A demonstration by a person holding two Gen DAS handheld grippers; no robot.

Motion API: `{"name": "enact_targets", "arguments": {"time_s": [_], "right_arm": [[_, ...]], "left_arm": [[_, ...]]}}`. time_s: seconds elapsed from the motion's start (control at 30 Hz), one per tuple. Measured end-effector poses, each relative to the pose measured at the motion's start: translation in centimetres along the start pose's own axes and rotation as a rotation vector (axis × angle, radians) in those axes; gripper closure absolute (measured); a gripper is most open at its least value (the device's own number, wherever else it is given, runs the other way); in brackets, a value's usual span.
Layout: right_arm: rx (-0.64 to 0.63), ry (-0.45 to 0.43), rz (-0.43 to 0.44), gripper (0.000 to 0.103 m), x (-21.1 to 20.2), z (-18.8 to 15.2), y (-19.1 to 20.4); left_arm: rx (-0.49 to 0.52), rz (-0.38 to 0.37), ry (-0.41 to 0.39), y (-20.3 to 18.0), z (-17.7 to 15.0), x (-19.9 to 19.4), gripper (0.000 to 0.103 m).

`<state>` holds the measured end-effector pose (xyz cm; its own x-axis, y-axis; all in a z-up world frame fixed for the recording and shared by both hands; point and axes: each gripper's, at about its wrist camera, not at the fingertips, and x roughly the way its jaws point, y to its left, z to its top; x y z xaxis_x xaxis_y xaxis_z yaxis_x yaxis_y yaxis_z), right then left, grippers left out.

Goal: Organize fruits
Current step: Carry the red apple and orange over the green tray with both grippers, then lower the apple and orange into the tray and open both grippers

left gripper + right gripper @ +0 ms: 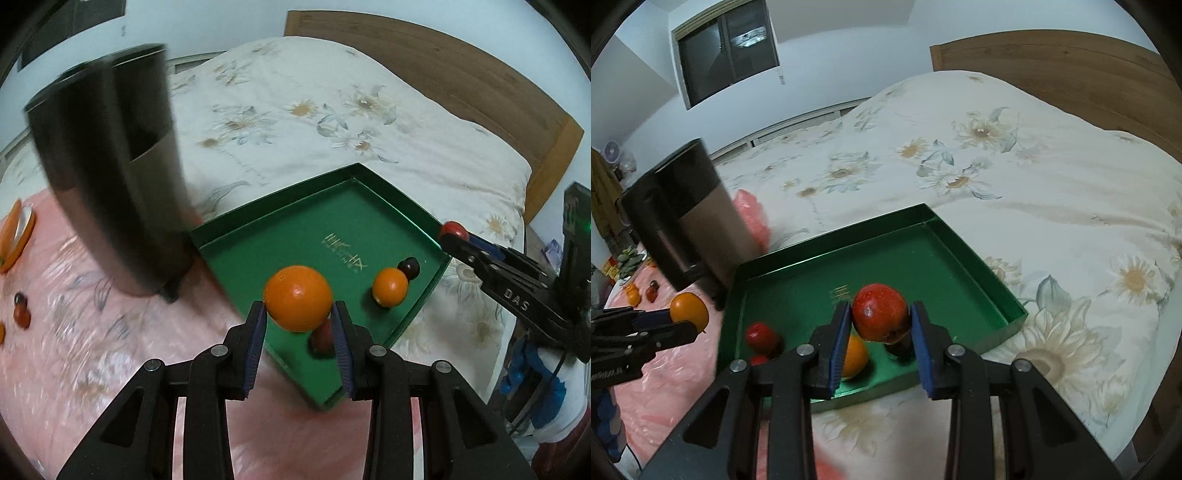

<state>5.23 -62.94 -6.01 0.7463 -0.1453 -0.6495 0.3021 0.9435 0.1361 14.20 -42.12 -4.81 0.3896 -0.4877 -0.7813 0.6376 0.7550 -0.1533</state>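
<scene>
Both hands are carrying fruit over the green tray (pixel 975 258) on the bed. The left claw (pixel 298 314) pinches an orange (pixel 297 297), and the right claw (pixel 880 322) is clamped on a red apple (pixel 880 312). A smaller orange (pixel 390 287) and some red and dark fruits already lie in the tray. A few small fruits (pixel 21 312) wait on the pink sheet (pixel 92 350) beside the dark bin (pixel 110 184), so I'd say about halfway.

A bedroom in a home. A bed (pixel 997 177) under a cream quilt printed with daisies fills the view from the centre to 3 o'clock, backed by a wooden headboard (pixel 1071 66) at 1 o'clock. A dark window (pixel 727 48) sits in the plain white wall at 11 o'clock. A tall black appliance (pixel 683 221) stands on a pink sheet (pixel 74 332) at 9 o'clock.
</scene>
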Motion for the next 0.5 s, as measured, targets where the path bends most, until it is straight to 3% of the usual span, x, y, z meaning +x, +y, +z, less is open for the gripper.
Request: {"name": "enact_targets", "arguments": {"time_s": [0.3,0.5], "right_arm": [[-0.001,0.014,-0.021,0.074,2.9,0.1,-1.5],[0.022,0.028,-0.045,0.074,5.4,0.2,-2.5]], "left_arm": [[0.015,-0.016,0.041,-1.4,0.7,3.9,0.072],[0.077,-0.008,0.052,-3.2,1.0,5.9,0.072]]}}
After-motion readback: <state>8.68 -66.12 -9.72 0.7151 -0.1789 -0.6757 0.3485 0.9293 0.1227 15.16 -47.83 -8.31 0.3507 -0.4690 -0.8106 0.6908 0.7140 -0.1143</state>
